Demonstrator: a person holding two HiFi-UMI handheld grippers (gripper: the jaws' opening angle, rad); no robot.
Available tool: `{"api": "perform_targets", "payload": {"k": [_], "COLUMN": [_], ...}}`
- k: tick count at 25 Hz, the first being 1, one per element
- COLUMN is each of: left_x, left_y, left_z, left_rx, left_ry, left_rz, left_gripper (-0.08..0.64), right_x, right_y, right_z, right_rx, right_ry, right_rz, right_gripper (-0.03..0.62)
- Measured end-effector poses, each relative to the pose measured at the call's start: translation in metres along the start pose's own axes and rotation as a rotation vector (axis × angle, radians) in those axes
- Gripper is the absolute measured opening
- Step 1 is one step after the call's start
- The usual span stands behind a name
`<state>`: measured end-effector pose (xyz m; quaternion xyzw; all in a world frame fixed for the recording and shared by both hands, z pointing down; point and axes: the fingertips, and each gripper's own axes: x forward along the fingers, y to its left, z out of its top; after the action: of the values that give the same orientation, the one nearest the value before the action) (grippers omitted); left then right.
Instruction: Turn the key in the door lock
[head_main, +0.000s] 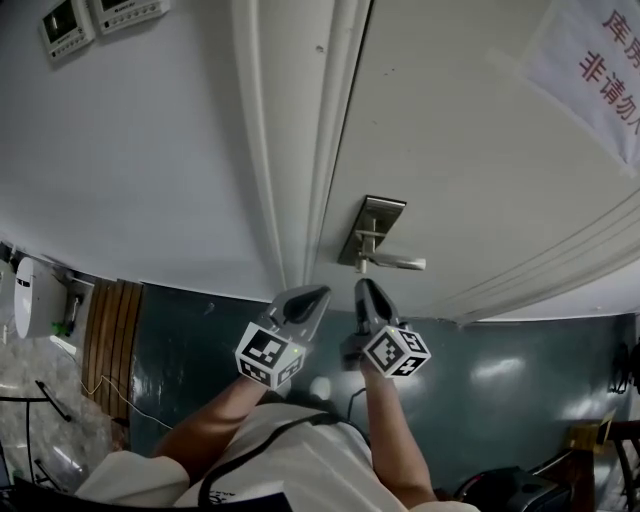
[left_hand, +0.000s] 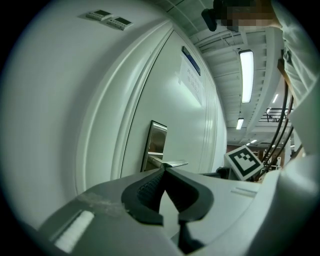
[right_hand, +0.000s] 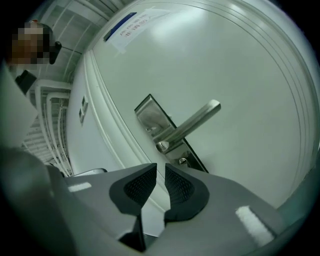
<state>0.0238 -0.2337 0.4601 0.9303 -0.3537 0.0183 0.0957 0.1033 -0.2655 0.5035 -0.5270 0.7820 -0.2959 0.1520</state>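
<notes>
Sitting on the white door (head_main: 480, 150) close to its edge, the steel lock plate (head_main: 372, 230) carried a lever handle (head_main: 395, 263), and just under the handle's root a small round keyhole (right_hand: 183, 161) showed; whether a key stood in it I could not tell. In front of the lock plate the right gripper (right_hand: 160, 170) pointed at it without touching it, and its ribbed pads (right_hand: 140, 185) were slightly apart with nothing between them. The left gripper (left_hand: 164, 171) was beside it, nearer to the door frame (head_main: 290, 150) than to the lock plate, also clear of the door; its two jaws were pressed together at the tips and held nothing. Far from the lock plate, on the upper part of the door, a paper notice (head_main: 600, 60) with red print was fixed. Beyond the frame, on the side away from the lock plate, the grey wall (head_main: 130, 150) carried two small panels (head_main: 68, 25).
</notes>
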Motion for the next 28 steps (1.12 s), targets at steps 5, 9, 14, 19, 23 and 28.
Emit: {"api": "perform_targets", "payload": {"k": [5, 9, 14, 19, 23, 28], "left_x": [0.011, 0.018, 0.018, 0.015, 0.013, 0.012], "left_y": [-0.004, -0.005, -0.009, -0.007, -0.004, -0.002], "left_z": [-0.010, -0.019, -0.026, -0.023, -0.024, -0.024], "left_rx": [0.005, 0.008, 0.019, 0.034, 0.044, 0.042], "left_ry": [0.014, 0.040, 0.060, 0.059, 0.064, 0.067], "left_rz": [-0.001, 0.006, 0.011, 0.018, 0.023, 0.023], "left_gripper": [0.005, 0.005, 0.005, 0.005, 0.005, 0.005], "right_x": [0.008, 0.017, 0.025, 0.031, 0.035, 0.044], "right_y": [-0.023, -0.038, -0.053, -0.059, -0.068, -0.061], "right_z": [-0.012, -0.021, -0.026, -0.024, -0.028, -0.028], "right_rx": [0.104, 0.171, 0.350, 0.462, 0.488, 0.454], "right_ry": [-0.007, 0.002, -0.028, -0.059, -0.050, -0.026], "right_rz": [-0.012, -0.005, -0.005, 0.037, 0.022, 0.018], "right_gripper": [0.097, 0.109, 0.126, 0.129, 0.128, 0.127]}}
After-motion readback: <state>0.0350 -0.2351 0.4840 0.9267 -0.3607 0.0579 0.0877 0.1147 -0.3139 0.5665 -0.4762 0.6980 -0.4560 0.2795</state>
